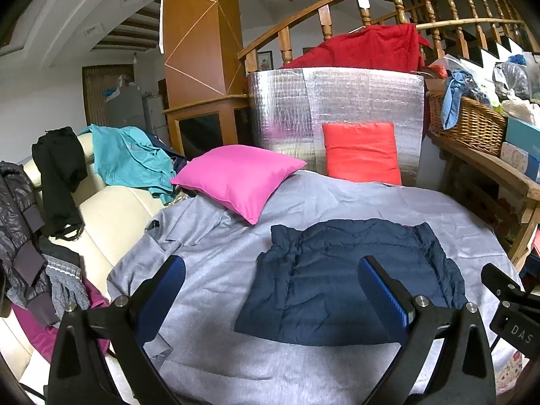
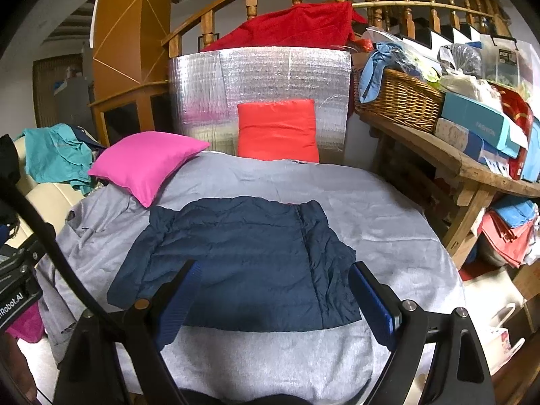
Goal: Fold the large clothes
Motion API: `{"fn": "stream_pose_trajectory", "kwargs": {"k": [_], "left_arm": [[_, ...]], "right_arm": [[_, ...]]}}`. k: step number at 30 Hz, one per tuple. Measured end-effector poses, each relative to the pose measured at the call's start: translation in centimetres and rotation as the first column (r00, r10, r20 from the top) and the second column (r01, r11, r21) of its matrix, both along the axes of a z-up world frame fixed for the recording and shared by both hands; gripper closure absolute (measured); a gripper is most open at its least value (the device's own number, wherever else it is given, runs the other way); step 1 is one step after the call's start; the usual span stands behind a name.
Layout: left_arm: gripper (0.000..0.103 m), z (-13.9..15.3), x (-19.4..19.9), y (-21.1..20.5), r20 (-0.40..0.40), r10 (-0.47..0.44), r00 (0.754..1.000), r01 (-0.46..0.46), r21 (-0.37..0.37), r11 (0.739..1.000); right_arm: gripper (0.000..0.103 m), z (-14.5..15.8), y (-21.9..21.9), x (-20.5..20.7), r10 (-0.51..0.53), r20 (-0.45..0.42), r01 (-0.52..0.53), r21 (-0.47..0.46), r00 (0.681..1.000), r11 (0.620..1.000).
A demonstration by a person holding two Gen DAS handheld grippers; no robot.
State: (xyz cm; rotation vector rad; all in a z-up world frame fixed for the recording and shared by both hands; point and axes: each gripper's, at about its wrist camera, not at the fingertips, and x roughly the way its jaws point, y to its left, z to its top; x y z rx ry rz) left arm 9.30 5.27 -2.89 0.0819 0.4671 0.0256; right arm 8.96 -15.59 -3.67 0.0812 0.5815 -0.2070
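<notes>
A navy padded jacket (image 1: 344,280) lies folded into a rough rectangle on the grey cloth-covered table (image 1: 209,270). It also shows in the right wrist view (image 2: 243,263), on the same grey cloth (image 2: 388,222). My left gripper (image 1: 270,290) is open and empty, hovering above the jacket's near left part. My right gripper (image 2: 273,297) is open and empty, hovering above the jacket's near edge. Part of the right gripper's body (image 1: 509,303) shows at the right edge of the left wrist view.
A pink pillow (image 1: 236,179) lies at the table's far left and an orange pillow (image 1: 361,152) leans on a silver foil panel (image 1: 337,101). A cream sofa (image 1: 111,209) with loose clothes stands left. A wooden bench (image 2: 449,158) with a wicker basket (image 2: 401,101) stands right.
</notes>
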Motion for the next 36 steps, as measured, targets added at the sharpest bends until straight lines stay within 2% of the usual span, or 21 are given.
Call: {"fn": "stream_pose_trajectory", "kwargs": {"k": [36], "left_arm": [[0.002,-2.3,5.5,-1.3,-0.047,-0.029,0.998,0.03,0.014,0.999]], "right_arm": [[0.012,-2.6,-0.8,5.5,-0.021,-0.048,0.021,0.006,0.999,1.0]]}}
